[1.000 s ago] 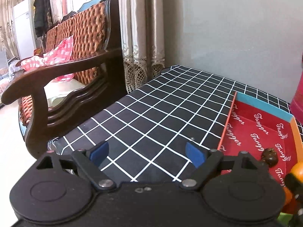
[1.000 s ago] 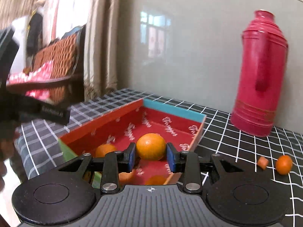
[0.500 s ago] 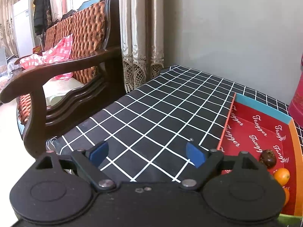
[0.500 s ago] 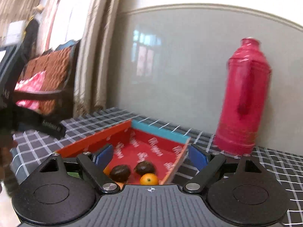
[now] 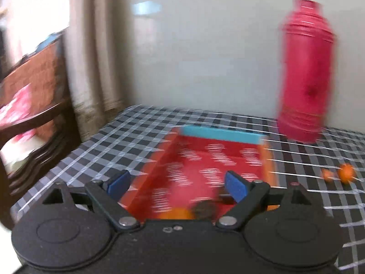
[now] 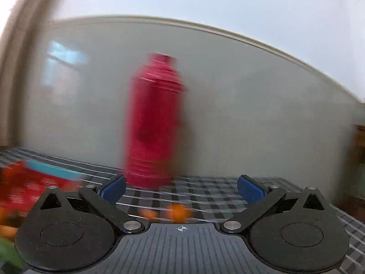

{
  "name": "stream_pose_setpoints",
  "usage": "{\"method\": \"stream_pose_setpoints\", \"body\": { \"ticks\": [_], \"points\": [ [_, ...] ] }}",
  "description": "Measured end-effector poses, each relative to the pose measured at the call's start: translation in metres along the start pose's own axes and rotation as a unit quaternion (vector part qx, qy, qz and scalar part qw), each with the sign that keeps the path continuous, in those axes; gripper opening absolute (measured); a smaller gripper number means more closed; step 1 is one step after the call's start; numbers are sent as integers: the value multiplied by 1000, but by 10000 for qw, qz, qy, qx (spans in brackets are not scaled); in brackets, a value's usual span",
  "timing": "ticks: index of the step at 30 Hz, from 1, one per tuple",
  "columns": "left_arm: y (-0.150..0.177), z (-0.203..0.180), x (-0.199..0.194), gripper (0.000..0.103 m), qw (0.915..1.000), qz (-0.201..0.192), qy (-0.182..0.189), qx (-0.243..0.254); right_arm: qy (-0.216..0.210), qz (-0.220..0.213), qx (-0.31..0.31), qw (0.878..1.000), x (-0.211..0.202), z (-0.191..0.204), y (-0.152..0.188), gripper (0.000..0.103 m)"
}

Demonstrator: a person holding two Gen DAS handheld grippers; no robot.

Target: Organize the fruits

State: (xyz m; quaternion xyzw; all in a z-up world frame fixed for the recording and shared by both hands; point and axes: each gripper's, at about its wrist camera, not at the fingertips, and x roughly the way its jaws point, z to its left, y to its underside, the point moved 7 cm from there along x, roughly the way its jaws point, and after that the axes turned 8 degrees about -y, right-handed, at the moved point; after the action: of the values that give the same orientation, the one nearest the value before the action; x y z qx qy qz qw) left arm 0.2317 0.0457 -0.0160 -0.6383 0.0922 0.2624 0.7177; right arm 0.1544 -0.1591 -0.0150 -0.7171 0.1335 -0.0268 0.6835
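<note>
Now both frames are motion-blurred. My right gripper [image 6: 181, 188] is opening wide, nothing between its jaws; left gripper [image 5: 176, 186] wide, empty. Loose orange [image 6: 179, 212] lies on the checked cloth [image 6: 205, 196], outside the tray [image 5: 219, 134]: probably light, round, rolls; grip across its middle.

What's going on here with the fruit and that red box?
A person is sorting fruit with a handheld gripper in each hand. Neither holds anything now: the left gripper hangs open over the red box, which already has fruit at its near end, and the right gripper has its jaws opening with nothing between them. It faces two small orange fruits lying loose on the checked tablecloth in front of a red thermos.
</note>
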Motion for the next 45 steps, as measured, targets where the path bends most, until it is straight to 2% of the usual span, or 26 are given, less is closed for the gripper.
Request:
{"method": "stream_pose_setpoints", "body": {
  "ticks": [5,9,12,18,25,31,34,37,39,45],
  "points": [
    [3,-79,-18,84,9936,-335,759,770,1410,267,174,9895,5,-58,15,103],
    [17,-135,-17,80,9834,-368,1149,1353,2506,66,8,9681,-3,-97,19,103],
    [21,-165,-10,77,9771,-395,1339,1606,2905,12,13,9569,-8,-117,23,103],
    [24,-210,9,75,9636,-651,1527,2096,2699,16,391,9621,-9,-143,24,103],
    [27,-237,39,71,9605,-569,1558,2232,2332,-4,631,9704,-16,-145,12,103],
    [33,-250,48,71,9516,-560,1771,2451,2163,-9,744,9735,-13,-148,8,103],
    [32,-253,53,60,9500,-474,1906,2429,2096,27,852,9741,-12,-152,9,103],
    [30,-253,54,41,9484,-412,2037,2395,1988,116,955,9753,-9,-151,11,103],
    [31,-255,52,16,9461,-392,2097,2437,1880,168,1005,9769,-8,-150,12,103],
    [32,-256,48,13,9474,-493,1960,2483,1775,145,1032,9786,-7,-148,11,103]
  ]
}}
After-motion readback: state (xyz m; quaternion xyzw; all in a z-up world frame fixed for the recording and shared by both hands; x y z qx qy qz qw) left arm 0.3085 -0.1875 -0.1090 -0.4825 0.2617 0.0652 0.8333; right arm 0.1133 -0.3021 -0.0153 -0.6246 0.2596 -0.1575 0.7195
